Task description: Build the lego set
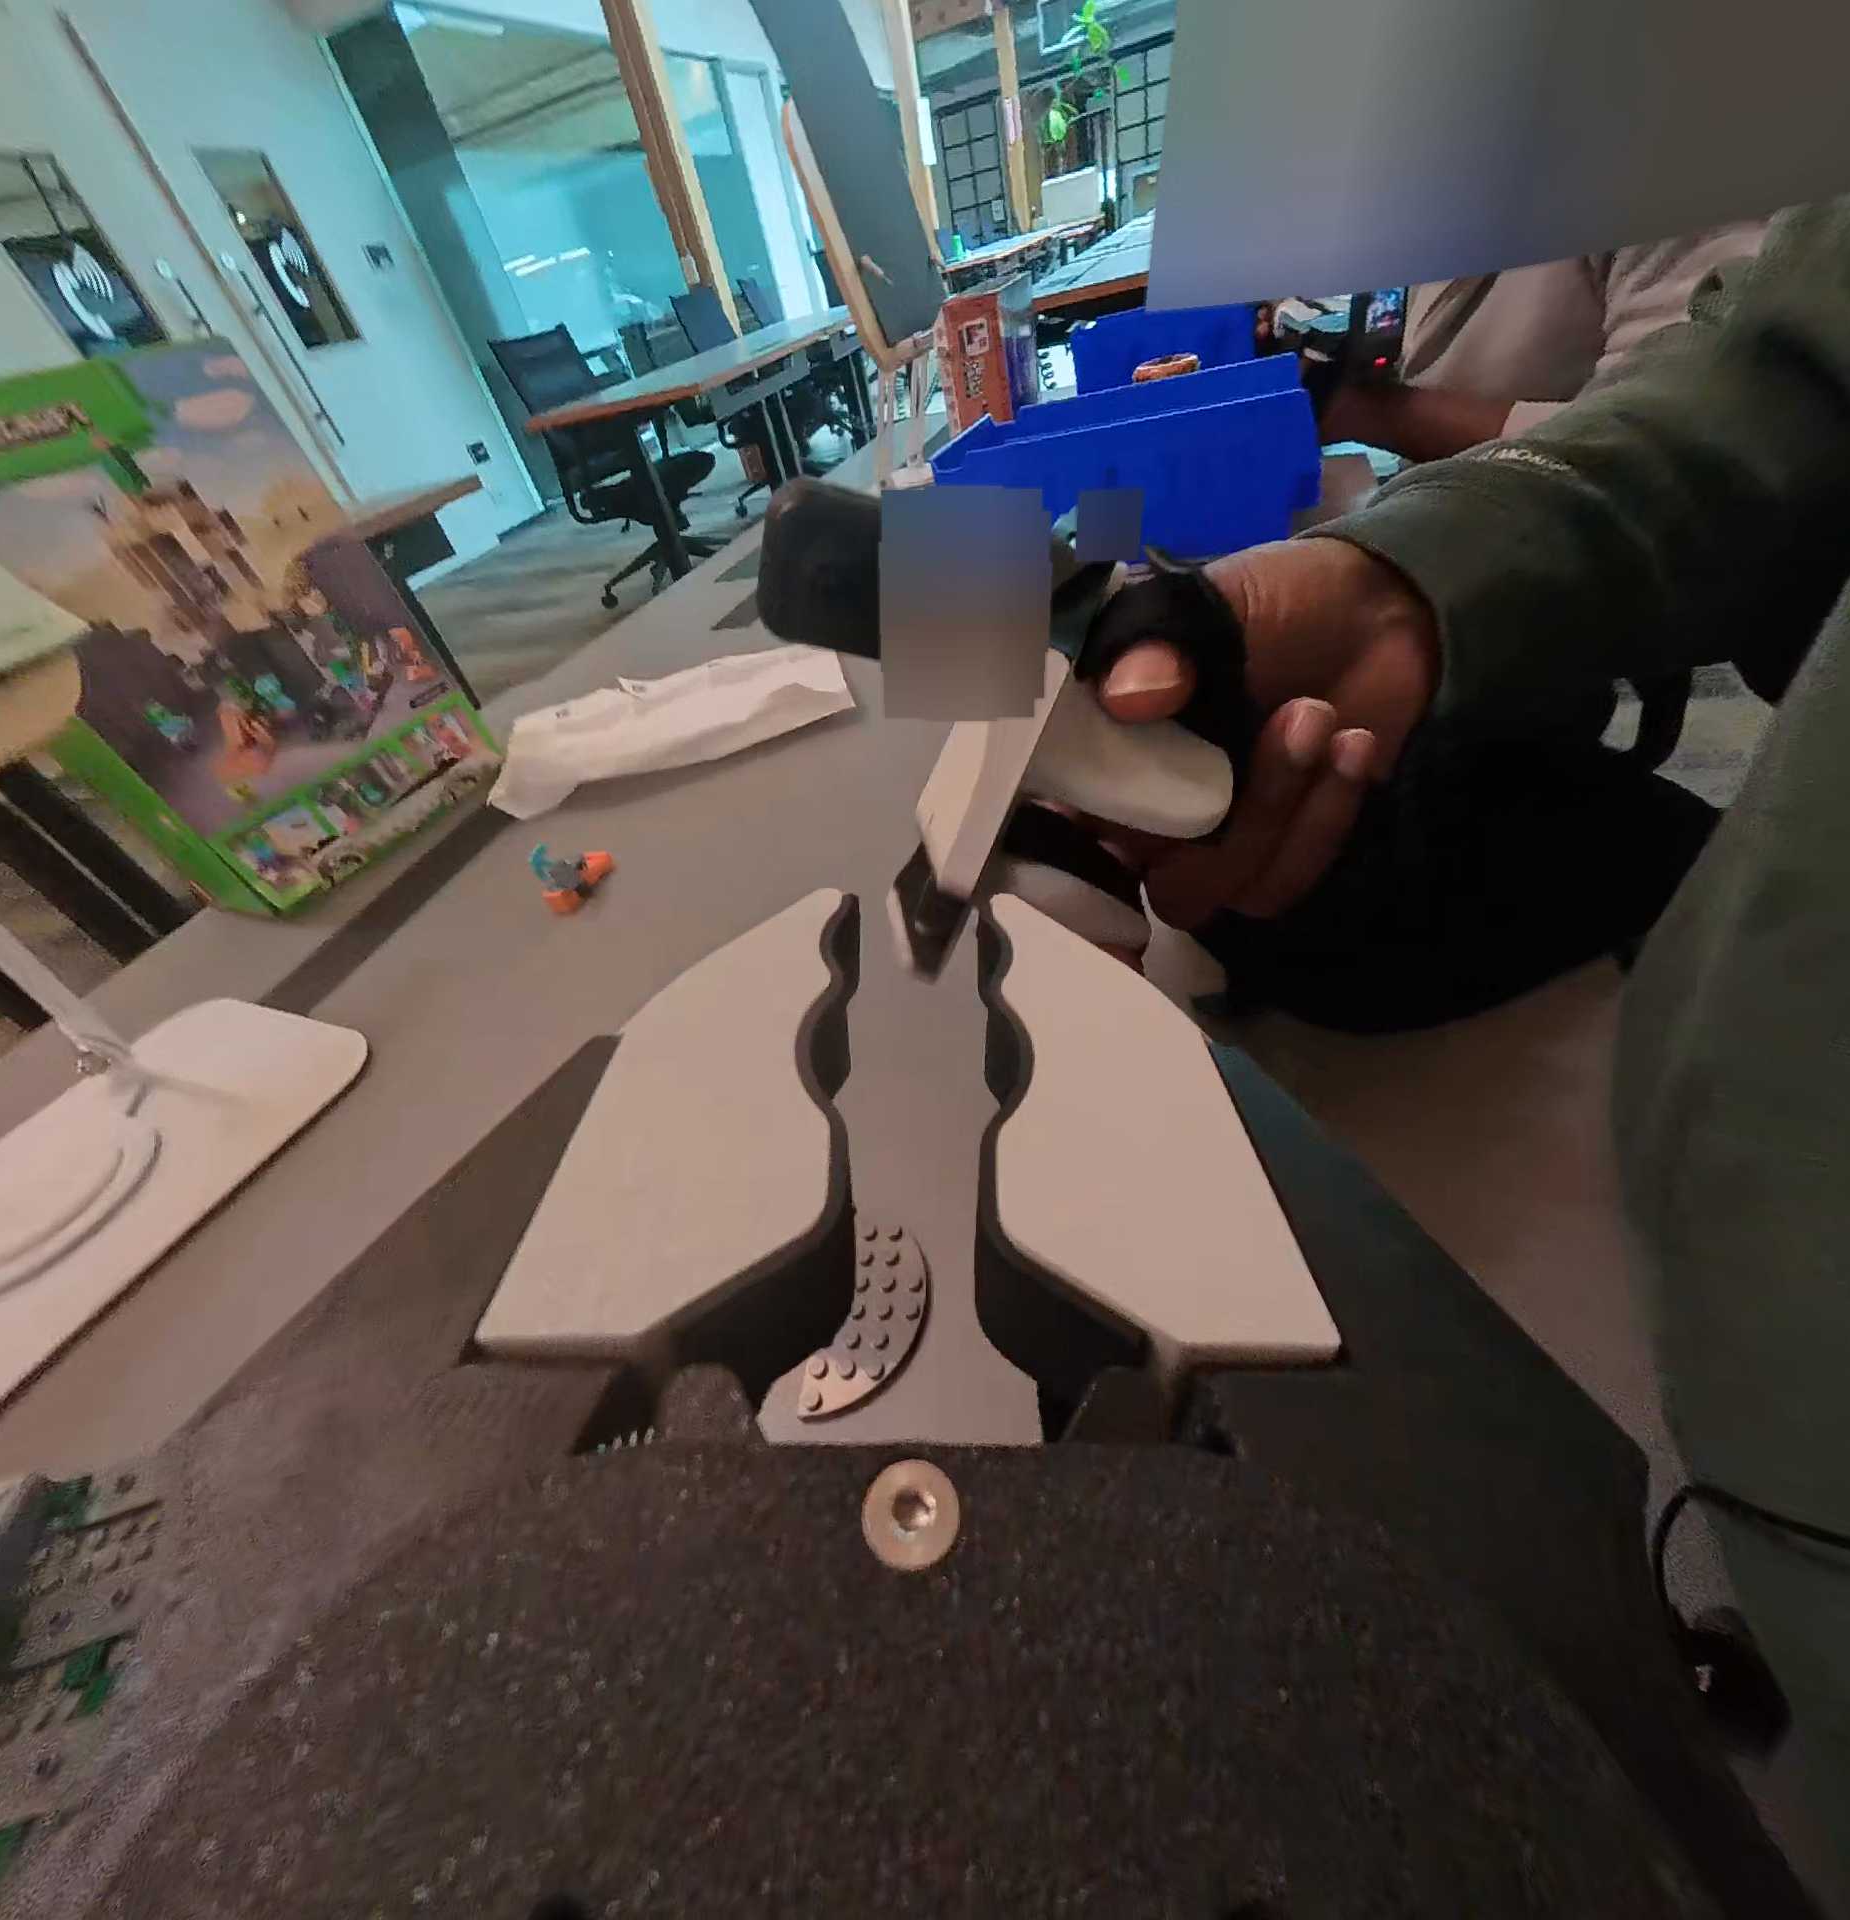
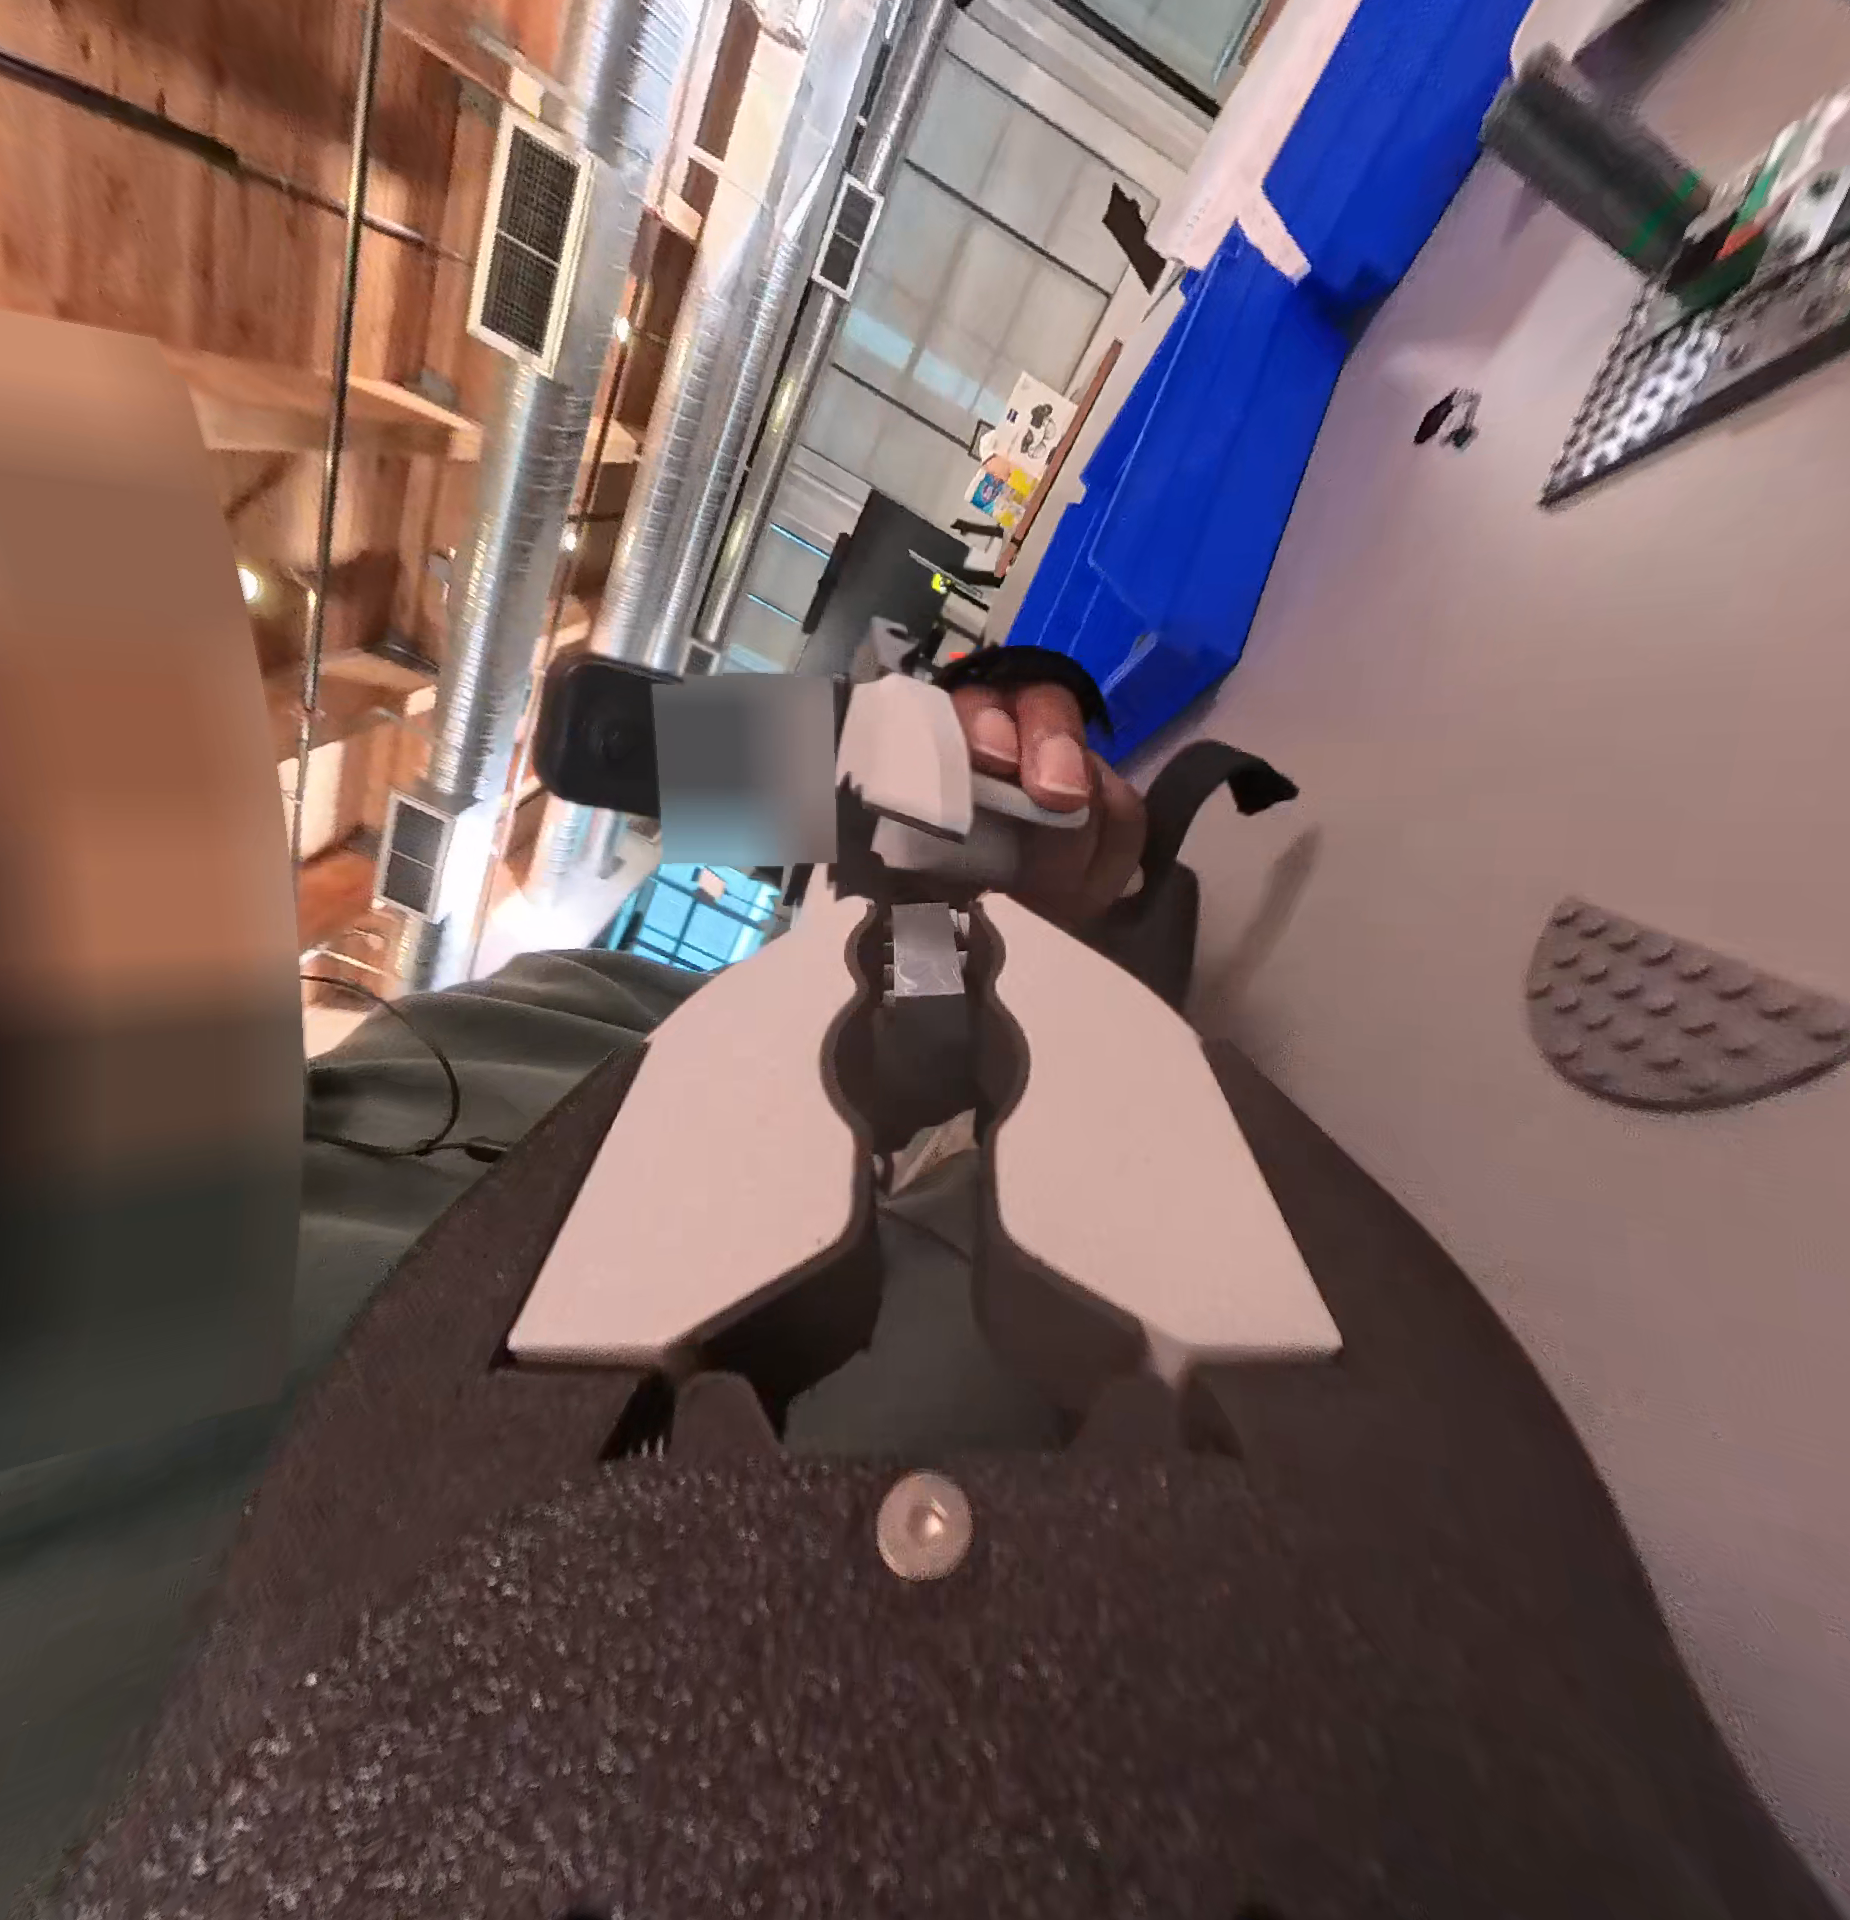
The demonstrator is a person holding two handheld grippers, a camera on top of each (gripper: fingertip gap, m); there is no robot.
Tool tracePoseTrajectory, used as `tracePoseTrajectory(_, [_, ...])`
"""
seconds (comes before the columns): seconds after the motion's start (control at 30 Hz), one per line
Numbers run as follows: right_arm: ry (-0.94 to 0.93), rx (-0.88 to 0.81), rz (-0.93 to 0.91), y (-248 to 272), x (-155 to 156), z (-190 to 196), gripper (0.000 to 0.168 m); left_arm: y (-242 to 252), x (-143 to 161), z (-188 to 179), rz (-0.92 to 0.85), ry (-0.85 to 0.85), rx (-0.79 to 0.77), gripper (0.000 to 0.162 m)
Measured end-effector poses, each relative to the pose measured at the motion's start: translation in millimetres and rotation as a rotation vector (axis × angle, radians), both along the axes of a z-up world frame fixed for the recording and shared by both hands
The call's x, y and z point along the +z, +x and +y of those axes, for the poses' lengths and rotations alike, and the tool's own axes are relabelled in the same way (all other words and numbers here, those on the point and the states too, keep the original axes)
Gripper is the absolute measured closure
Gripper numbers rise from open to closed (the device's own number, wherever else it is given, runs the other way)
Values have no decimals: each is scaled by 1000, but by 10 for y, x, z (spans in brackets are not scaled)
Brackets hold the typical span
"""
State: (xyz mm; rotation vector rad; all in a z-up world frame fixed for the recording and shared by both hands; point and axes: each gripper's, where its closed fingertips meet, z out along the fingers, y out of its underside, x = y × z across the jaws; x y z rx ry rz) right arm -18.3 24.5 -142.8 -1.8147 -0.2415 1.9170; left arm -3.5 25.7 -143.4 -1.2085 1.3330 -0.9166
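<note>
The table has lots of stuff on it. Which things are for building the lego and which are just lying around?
For the build:
- small grey studded lego piece, held in the right gripper
- grey half-round studded plate
- studded baseplate with part-built model
- left gripper, open

Lying about:
- green picture box
- white paper bag
- blue plastic bins
- white stand base
</note>
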Motion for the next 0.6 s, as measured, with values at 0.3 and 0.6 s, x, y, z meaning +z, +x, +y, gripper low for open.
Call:
tracePoseTrajectory(0.3, [-74,33,39,-100,-38,-32,154,11,-54,-63,17,83,-7,153])
tracePoseTrajectory(0.6, [-40,62,36,-99,-59,-68,153,14,-73,-100,5,89,-19,154])
